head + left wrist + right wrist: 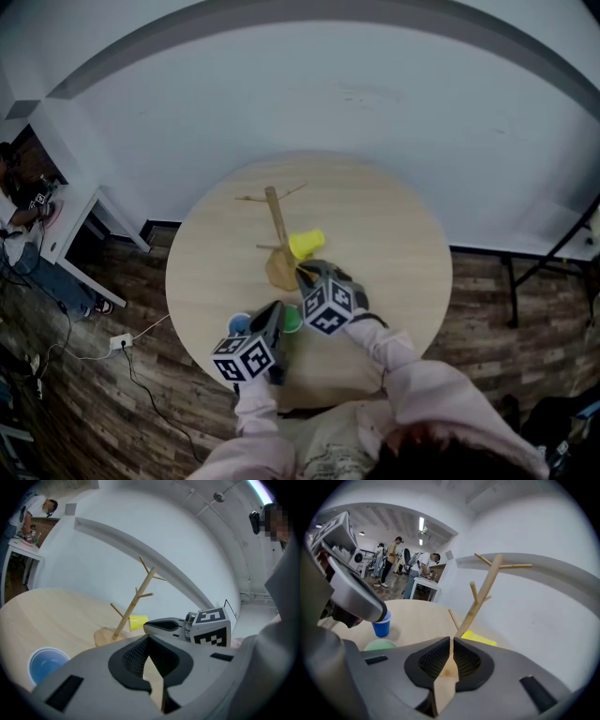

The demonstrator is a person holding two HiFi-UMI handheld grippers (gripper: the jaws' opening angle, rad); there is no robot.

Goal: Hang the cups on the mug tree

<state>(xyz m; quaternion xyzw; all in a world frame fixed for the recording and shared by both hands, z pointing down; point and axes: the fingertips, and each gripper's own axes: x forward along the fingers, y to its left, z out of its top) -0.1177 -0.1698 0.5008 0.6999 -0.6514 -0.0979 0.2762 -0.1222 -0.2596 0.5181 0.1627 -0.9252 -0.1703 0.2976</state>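
The wooden mug tree (275, 225) stands mid-table on its round base. A yellow cup (307, 245) lies on its side at a low peg on the tree's right. Just below that cup is my right gripper (302, 272); in the right gripper view its jaws (452, 640) are shut with nothing between them, and the tree (483, 597) and yellow cup (478, 639) lie just ahead. A blue cup (239, 324) and a green cup (292, 319) stand near the table's front. My left gripper (275, 307) hovers between them, shut and empty (149, 638).
The round wooden table (394, 244) stands against a pale wall. On the floor at left lie a white power strip (120, 342) and cables. A white desk (80, 220) with people near it is at far left. Black stand legs (525, 281) are at right.
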